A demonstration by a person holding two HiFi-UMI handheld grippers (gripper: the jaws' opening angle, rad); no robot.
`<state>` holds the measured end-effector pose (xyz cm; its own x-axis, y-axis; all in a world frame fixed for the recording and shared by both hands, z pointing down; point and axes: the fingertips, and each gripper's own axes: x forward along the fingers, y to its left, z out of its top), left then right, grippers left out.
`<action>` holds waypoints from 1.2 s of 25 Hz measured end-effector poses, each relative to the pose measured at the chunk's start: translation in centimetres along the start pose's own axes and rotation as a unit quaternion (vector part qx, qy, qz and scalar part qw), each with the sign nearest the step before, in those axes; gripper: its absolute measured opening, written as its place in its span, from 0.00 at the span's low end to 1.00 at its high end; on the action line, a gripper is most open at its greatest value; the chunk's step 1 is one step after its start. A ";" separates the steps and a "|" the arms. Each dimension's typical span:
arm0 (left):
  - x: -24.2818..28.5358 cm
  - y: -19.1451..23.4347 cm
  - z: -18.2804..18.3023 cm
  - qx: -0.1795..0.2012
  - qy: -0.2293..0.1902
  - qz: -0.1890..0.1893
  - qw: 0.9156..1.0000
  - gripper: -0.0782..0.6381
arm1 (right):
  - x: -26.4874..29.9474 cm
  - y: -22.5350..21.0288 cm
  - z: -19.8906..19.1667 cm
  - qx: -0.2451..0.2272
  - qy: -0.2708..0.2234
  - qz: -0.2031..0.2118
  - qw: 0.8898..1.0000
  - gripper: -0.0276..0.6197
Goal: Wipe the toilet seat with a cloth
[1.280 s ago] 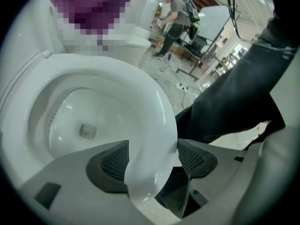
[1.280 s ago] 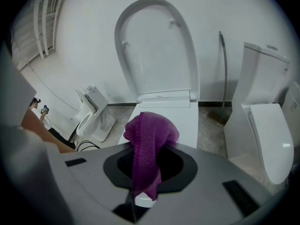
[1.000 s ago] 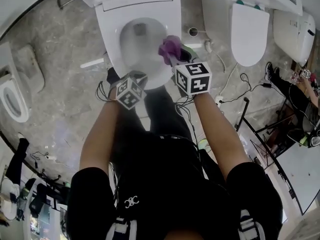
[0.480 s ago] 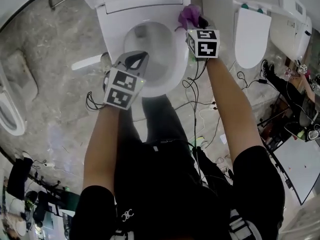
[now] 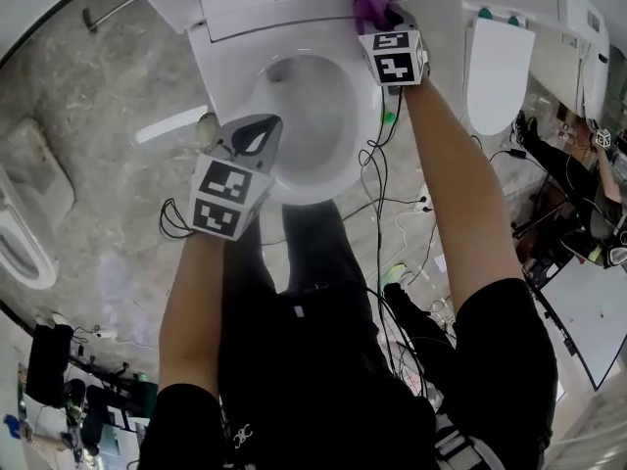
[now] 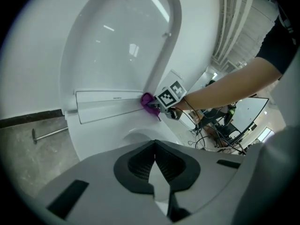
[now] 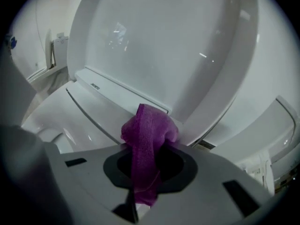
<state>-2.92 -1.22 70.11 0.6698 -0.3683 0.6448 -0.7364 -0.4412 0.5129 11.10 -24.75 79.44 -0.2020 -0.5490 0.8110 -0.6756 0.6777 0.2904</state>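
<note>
- The cloth (image 5: 370, 8) is a small purple rag of nubbly weave, bunched into a soft wad. One tail of it runs back between the jaws of the right gripper (image 5: 380, 16).
- In the right gripper view those jaws pinch the cloth (image 7: 147, 139) tight, and the wad bulges out in front of the right gripper (image 7: 149, 172).
- The wad sits at the back right corner of the white toilet seat (image 5: 367, 116), against the hinge strip and just under the raised lid (image 7: 164, 41).
- The left gripper (image 5: 253, 133) hangs over the left side of the seat. In its own view the left gripper (image 6: 154, 165) has its jaws pressed together with nothing between them. Past them the cloth (image 6: 147, 100) shows at the foot of the lid (image 6: 117, 41).
- The floor (image 5: 98, 96) is grey, marble-patterned stone. Another white toilet (image 5: 495, 67) stands to the right, and a loose seat (image 5: 20, 233) lies at the far left.
- Black cables (image 5: 377, 194) trail over the floor by the bowl's right side.
- A second ago the cloth lay on the right side of the seat, nearer the front. It has since travelled up that side to the back corner.
- The left gripper was at the front of the rim then; it now stands further along the left side.
</note>
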 end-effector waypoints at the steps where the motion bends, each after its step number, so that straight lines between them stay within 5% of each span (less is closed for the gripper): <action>1: 0.0 0.3 -0.5 0.006 0.007 0.003 1.000 0.12 | 0.0 -0.1 -0.3 0.014 -0.004 -0.002 1.000 0.14; 9: -0.4 2.3 -2.7 -0.020 0.017 -0.013 1.000 0.12 | -1.5 0.0 -3.3 0.162 -0.014 -0.046 0.986 0.14; 20: -1.2 4.5 -4.3 -0.035 0.022 -0.005 0.999 0.12 | -4.1 5.3 -5.6 0.376 -0.057 -0.095 0.920 0.14; 30: -1.8 4.8 -4.3 -0.034 0.023 -0.008 0.999 0.12 | -2.6 6.2 -2.3 0.352 -0.068 -0.045 0.932 0.14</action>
<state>-8.03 0.88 73.88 0.6774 -0.3222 0.6613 -0.7316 -0.3892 0.5598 9.01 -17.99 80.34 -0.1776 -0.6770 0.7143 -0.9826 0.1628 -0.0900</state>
